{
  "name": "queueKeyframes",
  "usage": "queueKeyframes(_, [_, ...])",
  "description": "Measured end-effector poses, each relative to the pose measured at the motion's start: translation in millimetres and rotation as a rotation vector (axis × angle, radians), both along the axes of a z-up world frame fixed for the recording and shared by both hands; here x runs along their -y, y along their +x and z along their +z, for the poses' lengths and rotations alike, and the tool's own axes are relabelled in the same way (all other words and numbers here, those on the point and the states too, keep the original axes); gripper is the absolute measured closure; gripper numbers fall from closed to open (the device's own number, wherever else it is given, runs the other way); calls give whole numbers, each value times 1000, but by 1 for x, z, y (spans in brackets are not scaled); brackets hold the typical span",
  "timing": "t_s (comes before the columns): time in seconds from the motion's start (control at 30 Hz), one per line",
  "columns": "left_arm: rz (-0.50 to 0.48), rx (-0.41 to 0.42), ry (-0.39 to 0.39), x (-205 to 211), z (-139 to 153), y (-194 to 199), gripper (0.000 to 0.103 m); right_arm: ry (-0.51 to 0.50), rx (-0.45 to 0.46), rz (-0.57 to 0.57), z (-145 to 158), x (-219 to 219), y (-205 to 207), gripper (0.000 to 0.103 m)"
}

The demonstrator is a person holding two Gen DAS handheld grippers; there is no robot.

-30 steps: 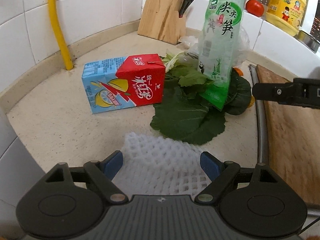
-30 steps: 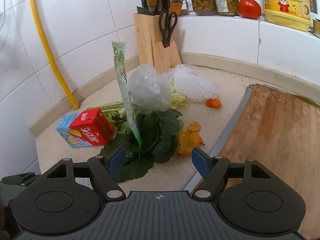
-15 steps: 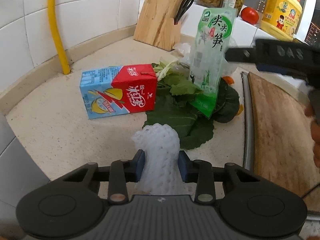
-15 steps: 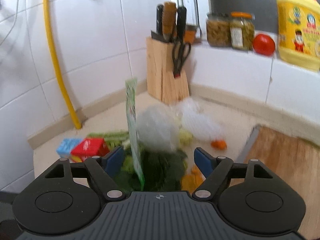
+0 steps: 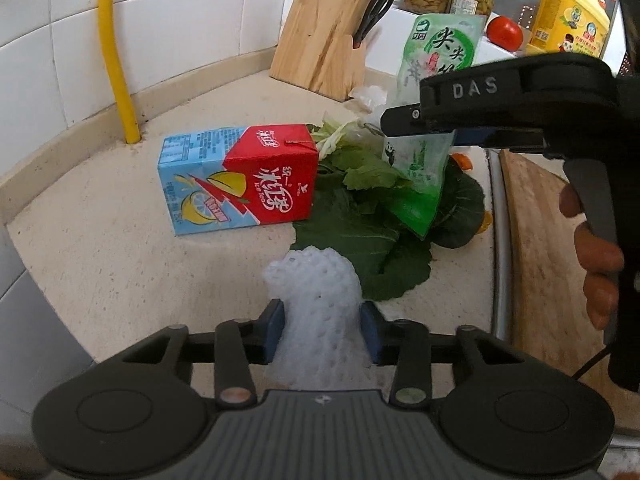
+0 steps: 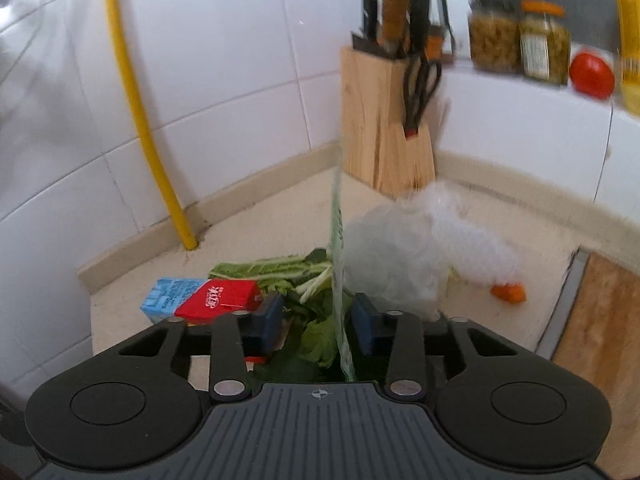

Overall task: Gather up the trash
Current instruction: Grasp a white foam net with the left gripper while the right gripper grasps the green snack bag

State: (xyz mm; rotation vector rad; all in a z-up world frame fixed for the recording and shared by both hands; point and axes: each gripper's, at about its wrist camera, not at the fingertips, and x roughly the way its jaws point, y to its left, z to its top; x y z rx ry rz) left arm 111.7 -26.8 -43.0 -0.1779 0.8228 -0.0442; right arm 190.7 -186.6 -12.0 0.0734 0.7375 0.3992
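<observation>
Whereas a second ago both tongs stood wide over the litter, we now record two items under collection. Item one: white foam mesh fruit net (image 5: 316,292), near edge of the speckled beige counter (image 5: 100,240), pinched narrow between the pads of the left gripper (image 5: 320,330); those jaws are easing open a little, yet the pads press the net's sides. Its long axis runs away from us, free end bulging toward the far side. We judge this piece secured. Item two: green printed plastic snack packet (image 6: 338,264), standing upright in the dark green vegetable leaves (image 5: 360,240), right of the red-and-blue drink carton (image 5: 240,184). The right gripper (image 6: 316,320) has moved in around it, jaws closing, packet between them edge-on but not yet pressed. Its long axis is near vertical, top tilted toward the far wall. We judge its grasp imminent; carton, leaves and clear bags remain uncollected.
</observation>
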Motion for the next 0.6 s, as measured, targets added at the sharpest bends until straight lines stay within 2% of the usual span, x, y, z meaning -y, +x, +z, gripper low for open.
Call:
queueKeyframes(0.1, [9,2,-2,-2,-5,3,51,24,-34,-24,-6,2,10,58])
queueKeyframes(0.2, [27,6,-16,-6,-6,5,46,30,-35,-40,-9,5,13,54])
queueKeyframes(0.27, [27,17,-3,-6,-6,6,43,24,-26,-48,-9,6,13,38])
queueKeyframes(0.3, [28,21,7,-6,-6,7,38,26,-22,-53,-8,7,13,34])
queueKeyframes(0.43, [12,-4,13,-5,-12,14,32,13,8,-51,-7,7,14,33])
queueKeyframes(0.5, [11,0,19,-5,-13,15,29,6,1,-48,-9,6,16,39])
queueKeyframes(0.6, [7,-5,32,-5,-15,17,22,34,-32,-59,-14,12,20,61])
